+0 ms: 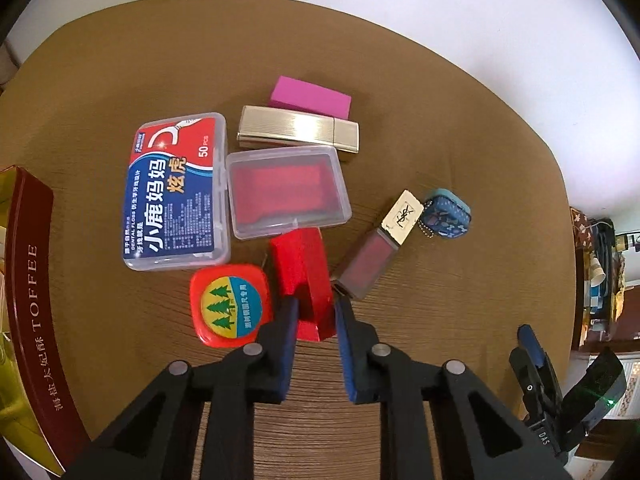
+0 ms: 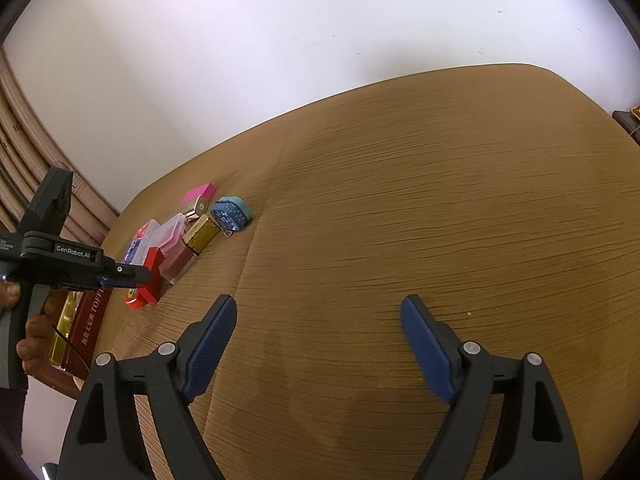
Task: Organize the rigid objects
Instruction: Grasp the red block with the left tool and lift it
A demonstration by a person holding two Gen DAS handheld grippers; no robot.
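Toffee tin (image 1: 28, 280) stands open at the table's (image 1: 440, 360) left edge, judged the destination. Left gripper (image 1: 316, 312) is clamped on the red block (image 1: 304, 280), so the pick is under way; next comes a straight lift, then carrying it left. Crowding it: floss box (image 1: 176, 196), clear case (image 1: 286, 192), tape measure (image 1: 230, 304), lip gloss (image 1: 380, 248). Right gripper (image 2: 318, 344) hangs wide apart, empty.

Left tool (image 1: 316, 312) clamped on red box (image 1: 304, 276), seemingly lifted off table (image 1: 460, 320)
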